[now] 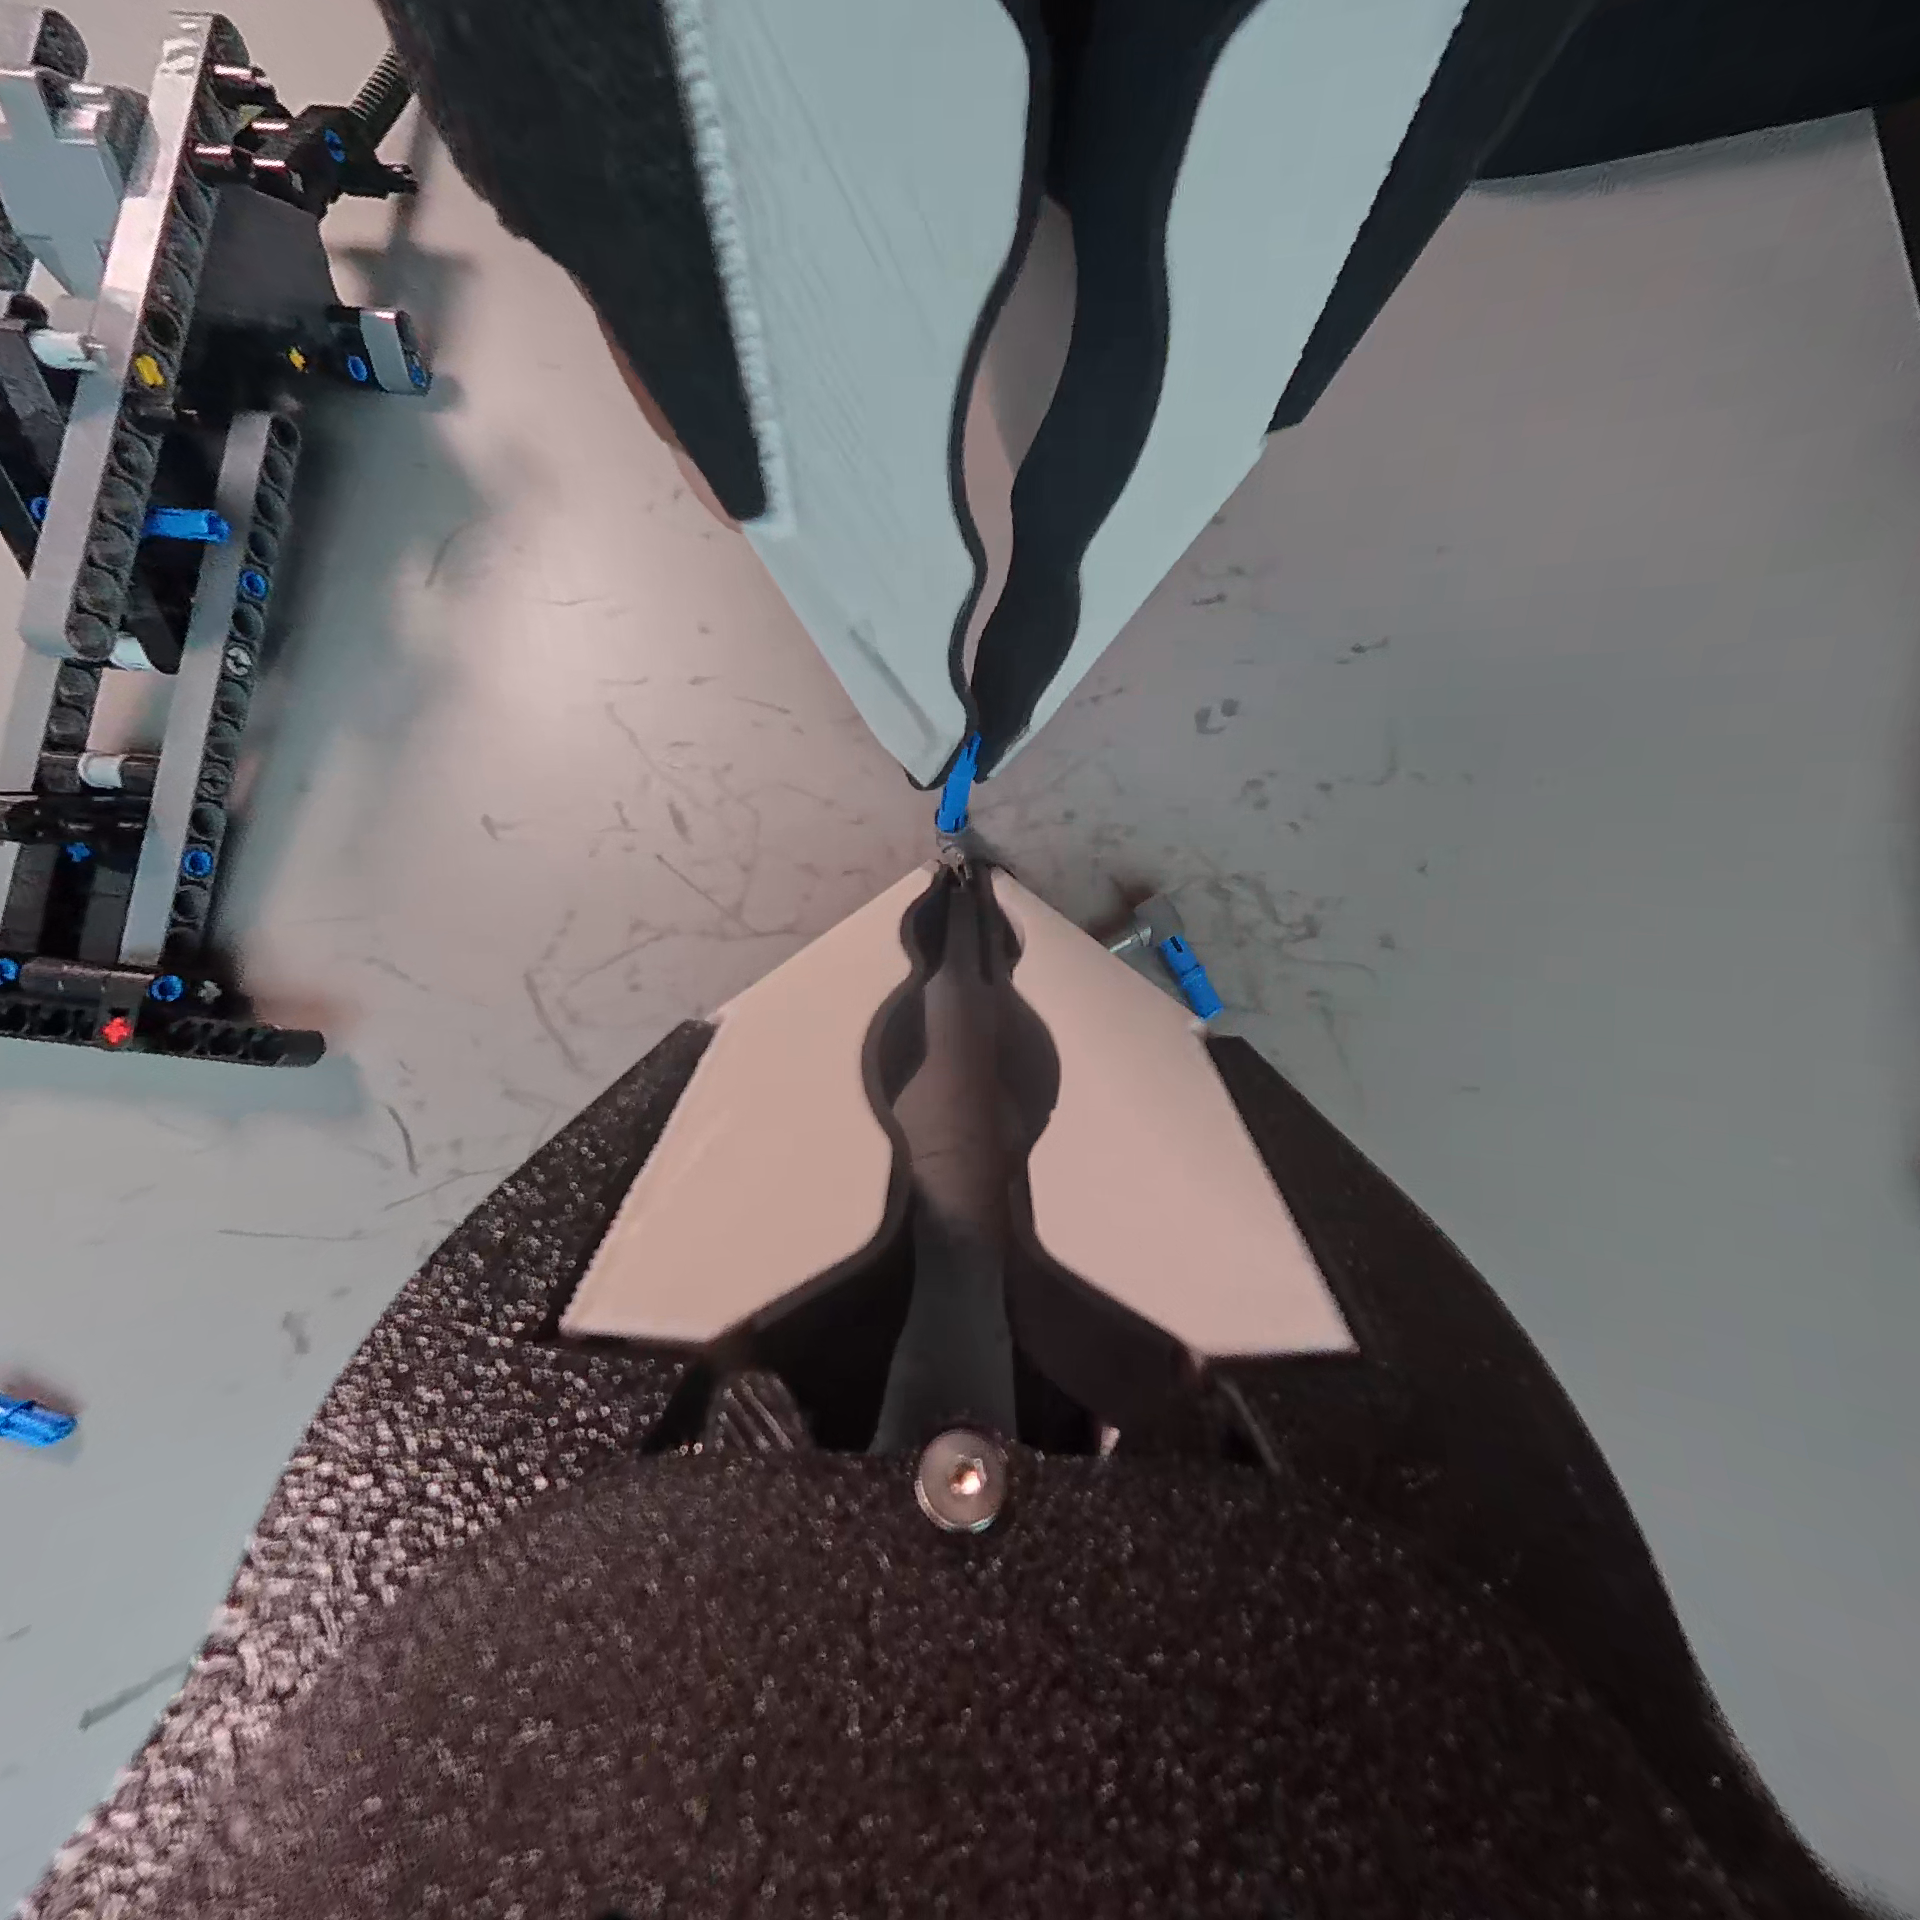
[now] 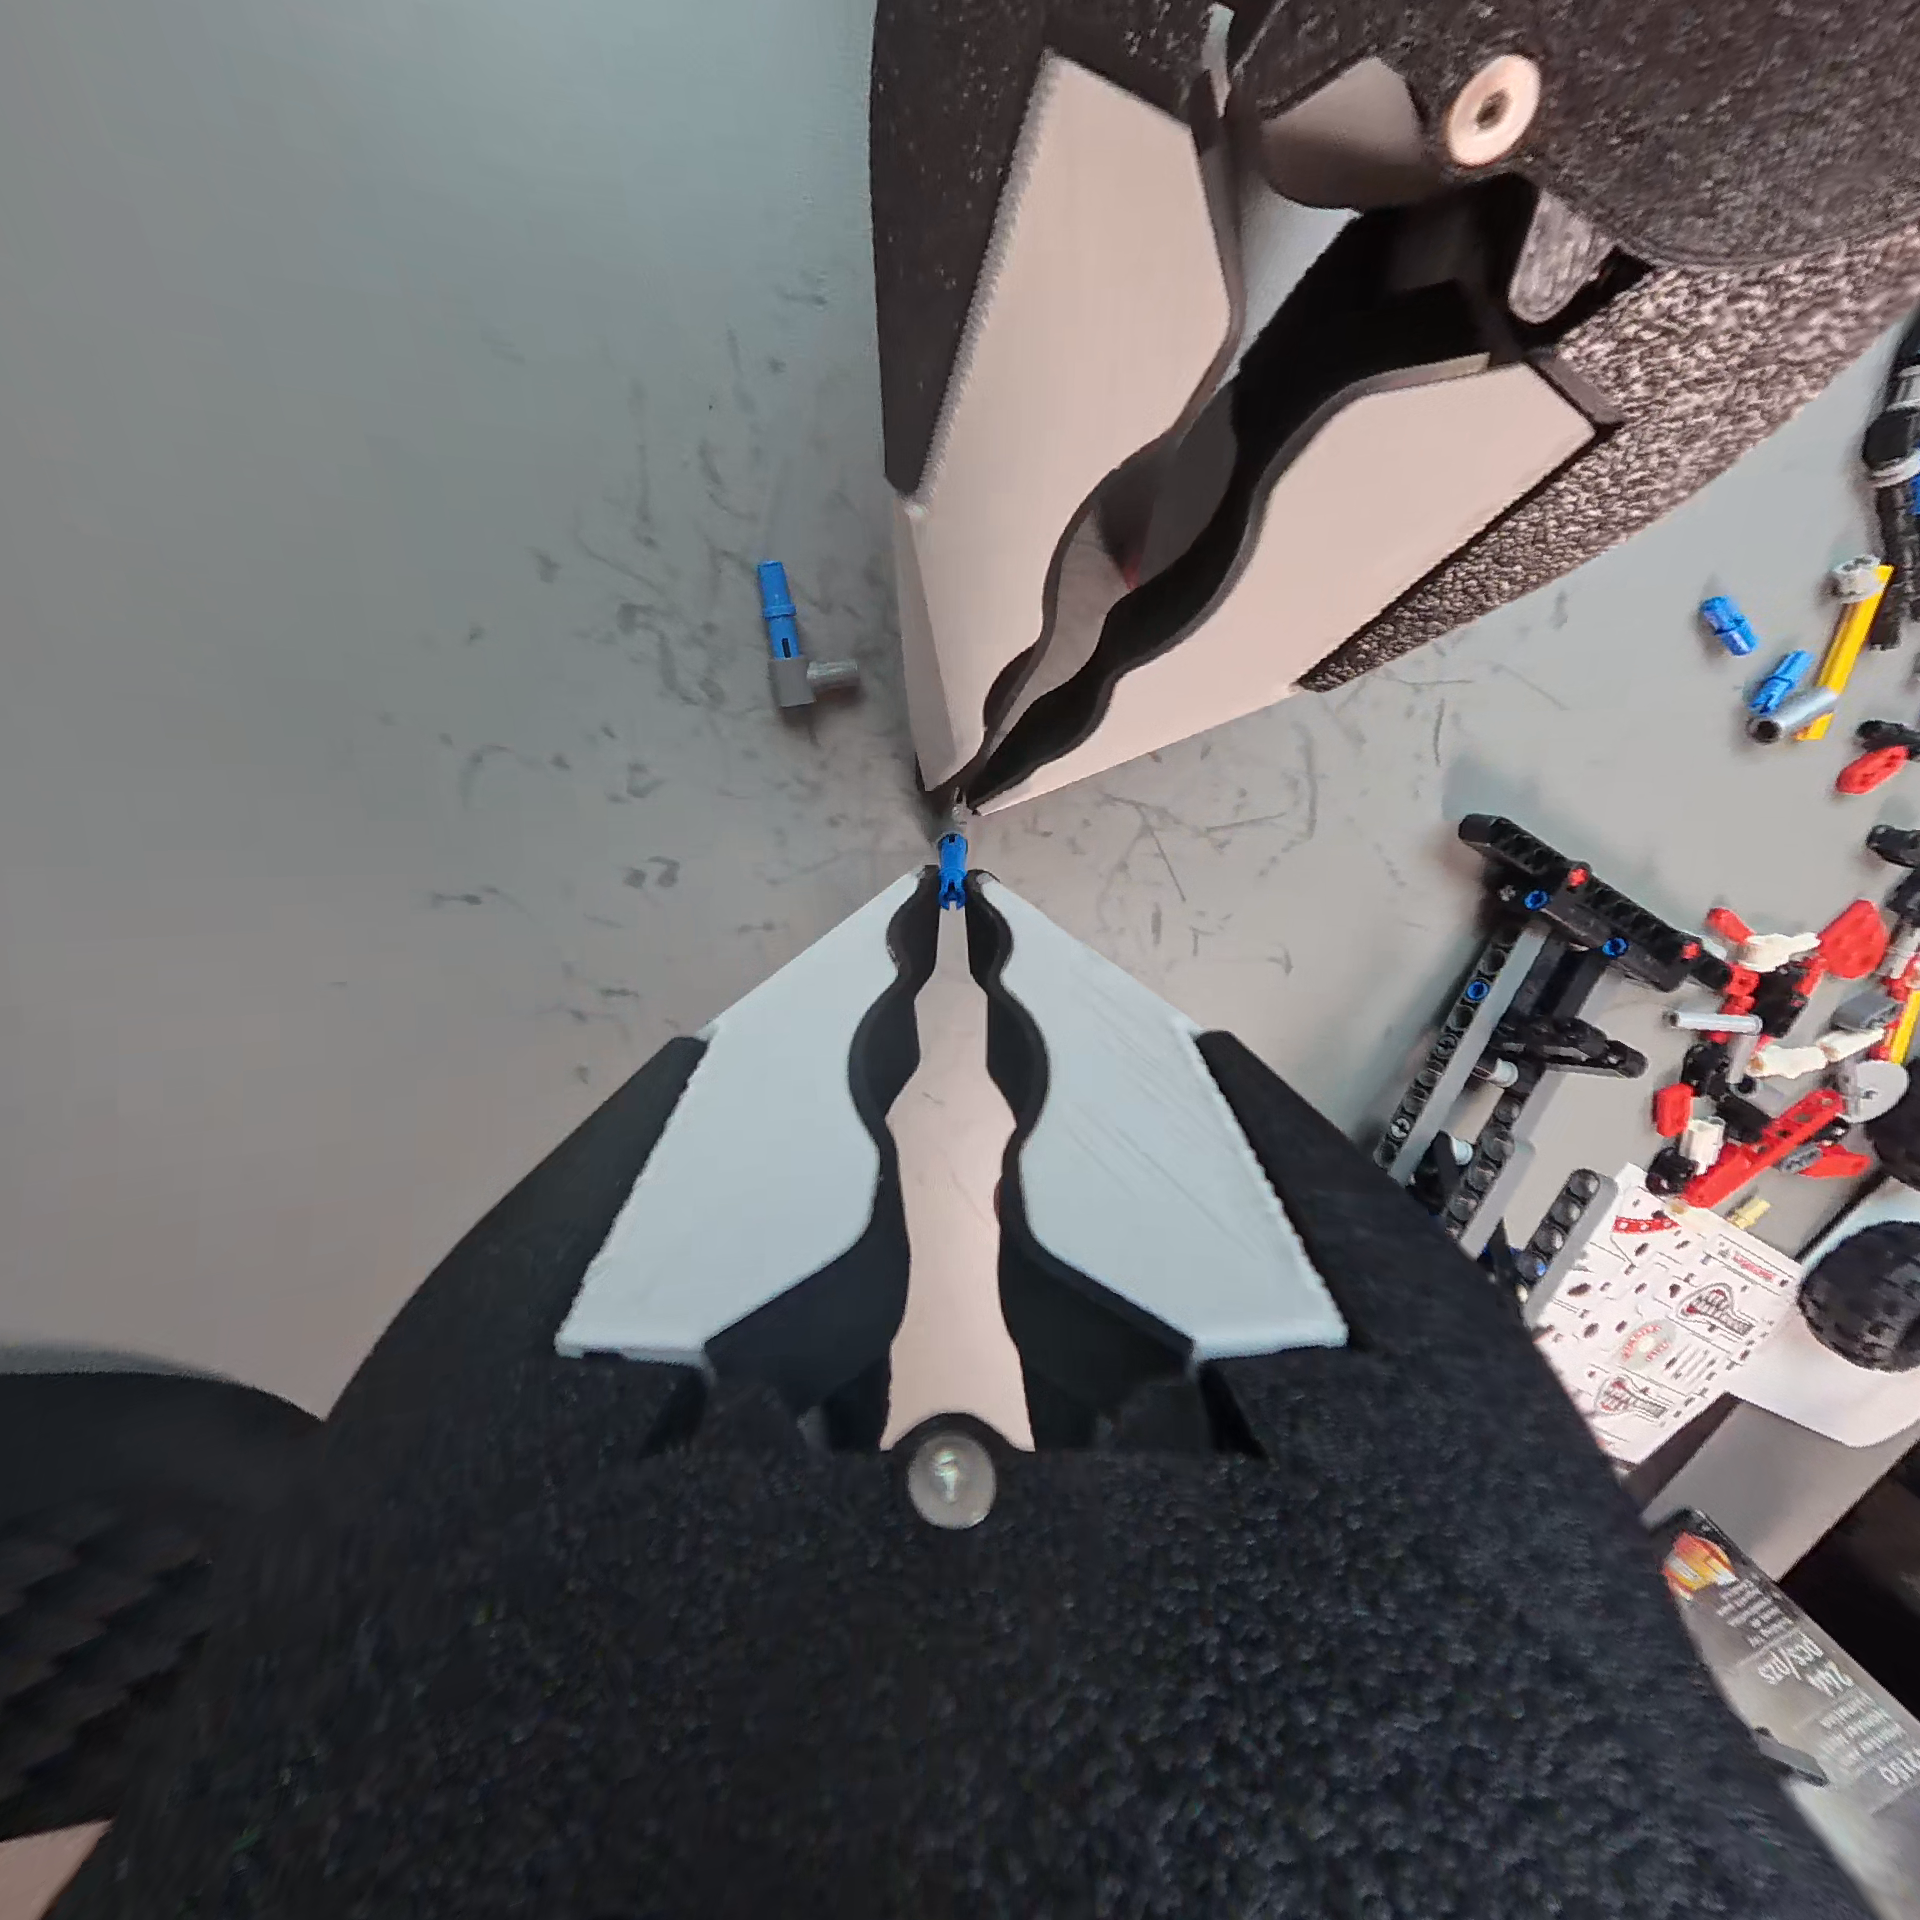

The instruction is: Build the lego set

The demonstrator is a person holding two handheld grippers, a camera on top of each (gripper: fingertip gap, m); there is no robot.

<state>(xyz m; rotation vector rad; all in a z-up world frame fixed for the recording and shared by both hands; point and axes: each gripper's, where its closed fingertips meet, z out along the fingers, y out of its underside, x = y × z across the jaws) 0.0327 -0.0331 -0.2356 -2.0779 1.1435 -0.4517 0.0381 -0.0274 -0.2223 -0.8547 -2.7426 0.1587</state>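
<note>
My left gripper [image 1: 961,878] is shut on a small grey piece [image 1: 954,847], of which only the tip shows. My right gripper [image 2: 951,888] is shut on a short blue pin [image 2: 951,860]. The two grippers meet tip to tip just above the grey table, and the blue pin touches the grey piece end on. In the left wrist view the right gripper [image 1: 964,764] comes down from the top with the blue pin [image 1: 958,784]. In the right wrist view the left gripper [image 2: 951,792] comes from above with the grey piece [image 2: 956,808].
A grey connector with a blue pin in it [image 1: 1174,951] lies on the table beside the tips; it also shows in the right wrist view [image 2: 795,644]. A black and grey lego frame [image 1: 156,520] [image 2: 1538,1018] lies off to one side. Loose red parts [image 2: 1787,1070], a sticker sheet [image 2: 1662,1320] and a tyre [image 2: 1870,1299] lie at the right. Both grippers' tips are close together, under 4 cm apart.
</note>
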